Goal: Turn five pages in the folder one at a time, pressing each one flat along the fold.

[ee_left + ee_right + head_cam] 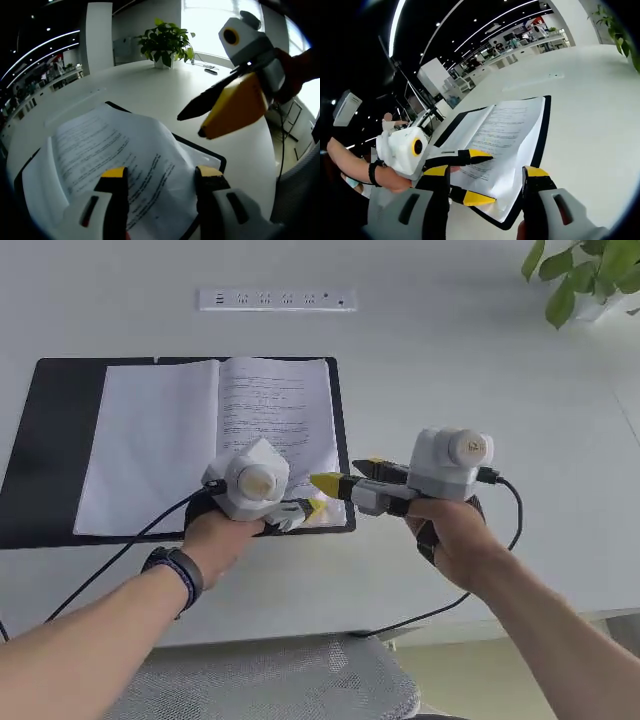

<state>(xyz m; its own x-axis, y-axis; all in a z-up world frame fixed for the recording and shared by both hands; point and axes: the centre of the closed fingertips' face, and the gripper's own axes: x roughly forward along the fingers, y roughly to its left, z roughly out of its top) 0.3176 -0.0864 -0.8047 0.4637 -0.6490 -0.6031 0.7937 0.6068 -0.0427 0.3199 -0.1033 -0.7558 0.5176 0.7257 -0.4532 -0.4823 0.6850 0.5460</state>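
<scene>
Left hand-held gripper (303, 510) and right hand-held gripper (338, 476) hang wide open at the page (275, 410) corner of the folder (45, 440), probably to lift it.

Left gripper (300, 510) and right gripper (330, 483) were pale grey, yellow-tipped, with black cables (518, 510). A dark wristband (176, 570) was worn.

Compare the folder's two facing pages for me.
The left page is blank white; the right page carries printed text. The left page lies flat, while the right page bows up near its lower corner, by the left gripper. Both are white sheets in the black folder.
</scene>
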